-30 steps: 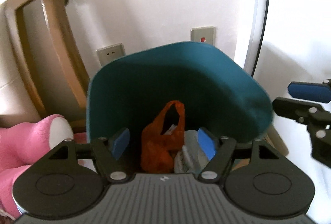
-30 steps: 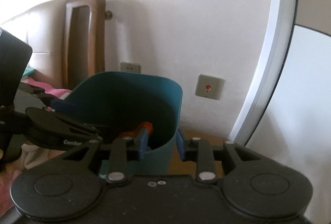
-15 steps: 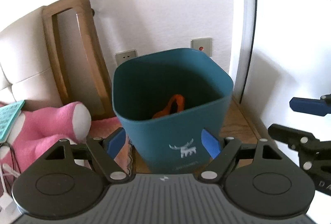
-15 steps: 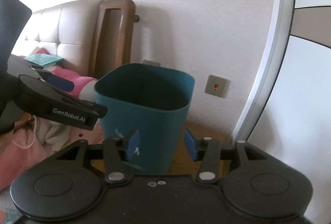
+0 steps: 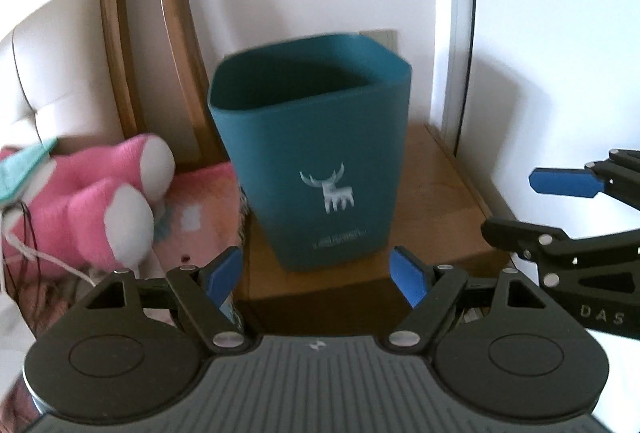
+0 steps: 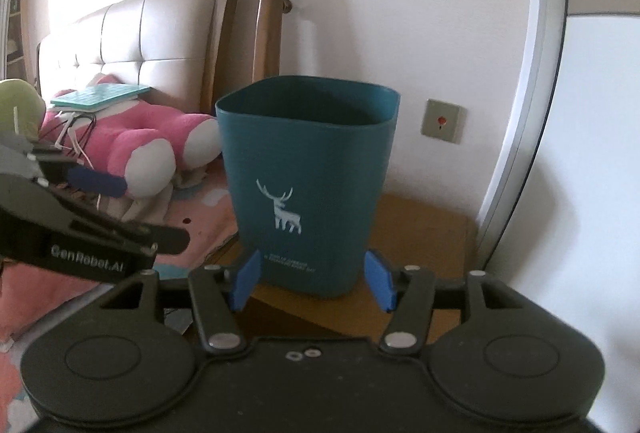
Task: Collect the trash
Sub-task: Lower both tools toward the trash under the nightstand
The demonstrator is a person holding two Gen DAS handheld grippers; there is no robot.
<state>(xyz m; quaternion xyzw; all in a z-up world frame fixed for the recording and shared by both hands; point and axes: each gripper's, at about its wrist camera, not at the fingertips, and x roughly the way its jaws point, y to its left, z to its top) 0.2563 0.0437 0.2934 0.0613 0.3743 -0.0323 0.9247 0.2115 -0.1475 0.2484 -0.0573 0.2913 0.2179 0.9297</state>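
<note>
The teal bin (image 6: 308,189) stands upright on the wooden bedside table (image 6: 424,229), close against the wall, and neither of my grippers touches it. My right gripper (image 6: 312,283) has just been opening; its blue pads stand spread with nothing between them, short of the bin's foot. My left gripper (image 5: 318,277) has widened a little too and is likewise spread and empty, the bin well ahead of it. From this low angle I cannot see what lies inside. I judge the bin to be light, stiff plastic with smooth, somewhat slippery walls that taper downward, so a pinch on the flat side would likely slide; the rim, one pad inside and one outside, looks the surer hold. The tabletop is flat bare wood with free room to the right of the bin. To the left, just beside the table, lies a bed with a pink plush toy (image 6: 136,141) and a padded headboard (image 6: 132,45); a wall switch (image 6: 442,121) sits behind.
</note>
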